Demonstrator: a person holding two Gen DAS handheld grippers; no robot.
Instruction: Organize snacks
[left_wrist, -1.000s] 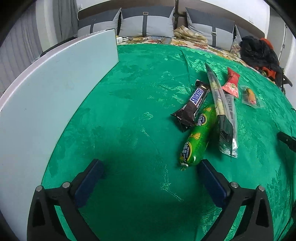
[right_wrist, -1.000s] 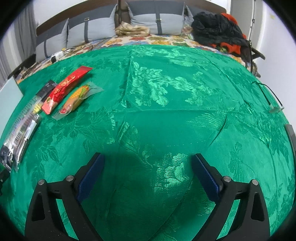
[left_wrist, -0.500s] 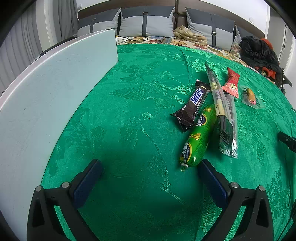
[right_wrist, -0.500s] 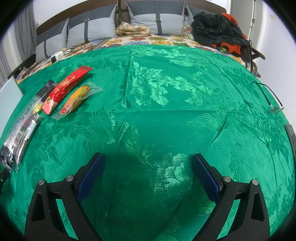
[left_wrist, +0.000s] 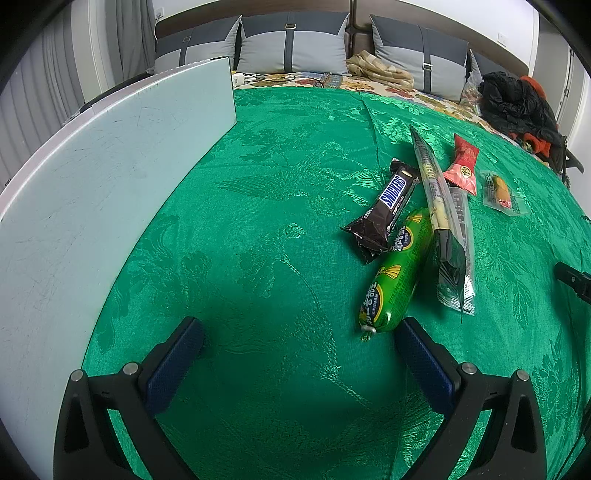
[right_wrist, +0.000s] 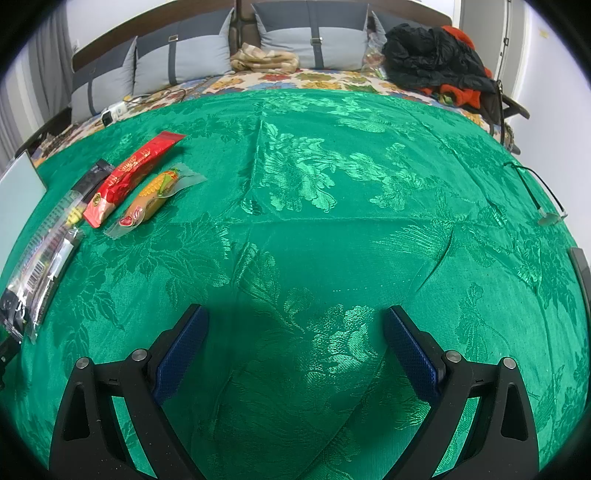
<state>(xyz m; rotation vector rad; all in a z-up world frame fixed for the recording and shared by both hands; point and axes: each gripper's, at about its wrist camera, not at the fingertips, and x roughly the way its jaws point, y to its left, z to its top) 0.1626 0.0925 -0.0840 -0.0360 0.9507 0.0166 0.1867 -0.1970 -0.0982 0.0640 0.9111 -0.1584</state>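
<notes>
Snacks lie on a green cloth (left_wrist: 258, 221). In the left wrist view I see a Snickers bar (left_wrist: 388, 206), a green sausage pack (left_wrist: 395, 273), a long clear packet (left_wrist: 443, 221), a red packet (left_wrist: 463, 164) and a corn sausage pack (left_wrist: 500, 190). My left gripper (left_wrist: 299, 336) is open and empty, just left of the green pack's near end. My right gripper (right_wrist: 295, 325) is open and empty over bare cloth. The red packet (right_wrist: 129, 177), corn pack (right_wrist: 155, 195) and clear packet (right_wrist: 44, 251) lie far left of it.
A pale blue board (left_wrist: 92, 184) lies along the cloth's left side. Grey pillows (left_wrist: 291, 44) and a dark clothes heap (right_wrist: 436, 62) sit at the back. A black cable (right_wrist: 539, 188) lies at the right edge. The other gripper's tip (left_wrist: 572, 278) shows at right.
The left gripper has drifted slightly; the snacks sit a touch lower in its view. The right gripper and its view are unchanged.
</notes>
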